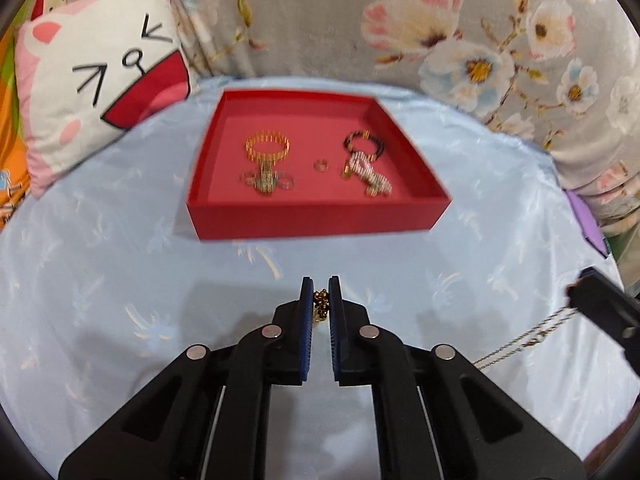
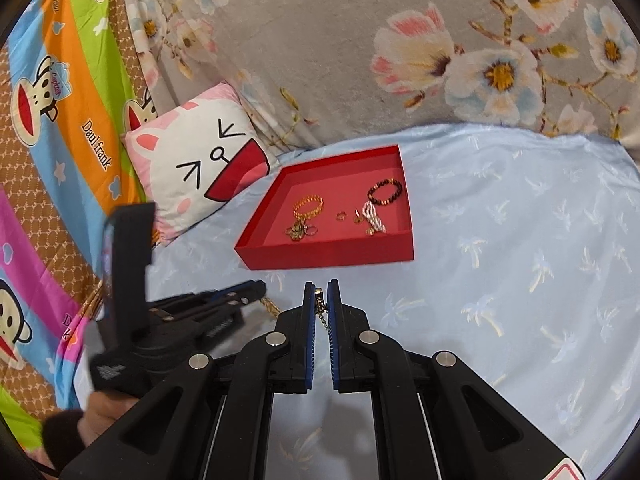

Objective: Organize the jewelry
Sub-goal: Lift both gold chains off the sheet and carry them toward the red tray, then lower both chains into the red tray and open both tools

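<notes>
Tray: bracelets and rings already lie in the far red tray (image 1: 316,216) | Grip: your left gripper (image 1: 320,300) and right gripper (image 2: 320,300) each clench one end of, seemingly, one gold chain (image 1: 520,340) | Left: chain, near the tray over the blue bedsheet (image 1: 120,260), not yet in.

Bare sheet (image 1: 120,280) leads to red tray (image 1: 312,216).
</notes>
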A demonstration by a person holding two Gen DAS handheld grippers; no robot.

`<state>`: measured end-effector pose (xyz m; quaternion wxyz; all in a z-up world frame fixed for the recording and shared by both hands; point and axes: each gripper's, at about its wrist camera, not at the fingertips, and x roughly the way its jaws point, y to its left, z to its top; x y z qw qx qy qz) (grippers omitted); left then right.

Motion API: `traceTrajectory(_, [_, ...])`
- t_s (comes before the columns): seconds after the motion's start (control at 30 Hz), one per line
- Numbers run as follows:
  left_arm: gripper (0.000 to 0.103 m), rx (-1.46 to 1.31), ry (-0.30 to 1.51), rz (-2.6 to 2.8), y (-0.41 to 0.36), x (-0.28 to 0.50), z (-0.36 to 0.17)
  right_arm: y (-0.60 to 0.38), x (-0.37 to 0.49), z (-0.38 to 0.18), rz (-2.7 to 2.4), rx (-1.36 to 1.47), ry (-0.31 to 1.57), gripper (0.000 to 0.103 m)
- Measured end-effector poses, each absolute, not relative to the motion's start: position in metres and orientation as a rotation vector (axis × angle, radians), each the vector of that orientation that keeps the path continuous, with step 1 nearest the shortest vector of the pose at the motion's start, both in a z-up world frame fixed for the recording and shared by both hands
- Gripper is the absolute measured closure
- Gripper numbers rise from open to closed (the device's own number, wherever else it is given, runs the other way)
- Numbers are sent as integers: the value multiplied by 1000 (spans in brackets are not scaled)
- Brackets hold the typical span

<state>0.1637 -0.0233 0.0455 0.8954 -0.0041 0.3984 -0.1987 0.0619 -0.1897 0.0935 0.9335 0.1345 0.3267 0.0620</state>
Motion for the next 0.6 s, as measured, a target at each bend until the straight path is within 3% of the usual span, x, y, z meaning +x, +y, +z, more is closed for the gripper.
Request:
traceTrajectory(0.4, [97, -50, 711, -479, -6, 190, 152, -191, 107, 169, 197, 227, 565, 97])
traceTrajectory(0.6, [96, -47, 686, -481, -13, 227, 175, -190, 164, 193, 218, 201, 552, 97])
